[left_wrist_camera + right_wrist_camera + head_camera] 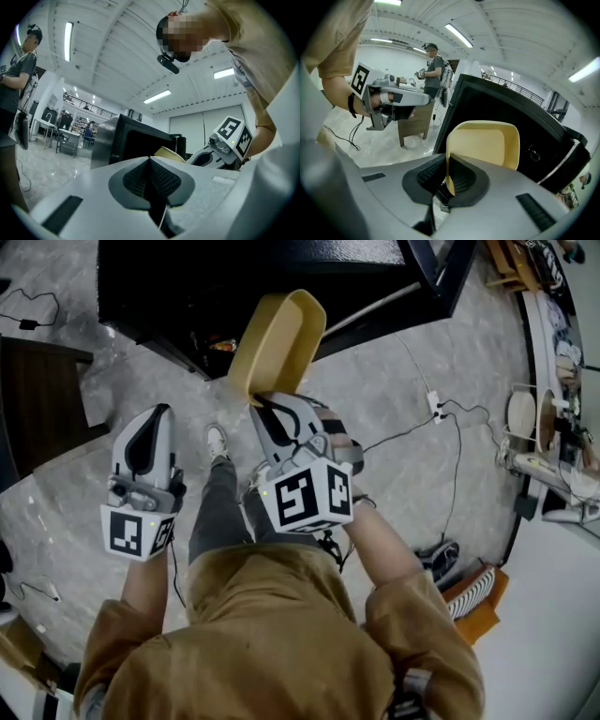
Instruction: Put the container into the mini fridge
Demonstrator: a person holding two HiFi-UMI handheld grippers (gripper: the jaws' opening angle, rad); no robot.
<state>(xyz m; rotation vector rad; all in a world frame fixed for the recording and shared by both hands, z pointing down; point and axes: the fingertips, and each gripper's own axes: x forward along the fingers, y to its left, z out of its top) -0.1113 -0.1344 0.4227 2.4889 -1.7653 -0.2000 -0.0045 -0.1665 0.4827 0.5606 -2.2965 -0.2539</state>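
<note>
A pale yellow container (277, 338) hangs on edge in front of the black mini fridge (187, 287), whose door (441, 277) stands swung open to the right. My right gripper (265, 401) is shut on the container's rim; in the right gripper view the thin wall (485, 143) sits pinched between the pads of my right gripper (447, 161). My left gripper (155, 413) hovers to the left, level with the right one and apart from the container. Its jaws (150, 161) are shut with nothing in them. The fridge's dark opening (497, 108) lies just beyond the container.
A dark wooden table (37, 399) stands at the left. Cables and a power strip (436, 406) lie on the marble floor to the right. A white bench (553, 427) with dishes runs along the right edge. Another person (433, 65) stands further back.
</note>
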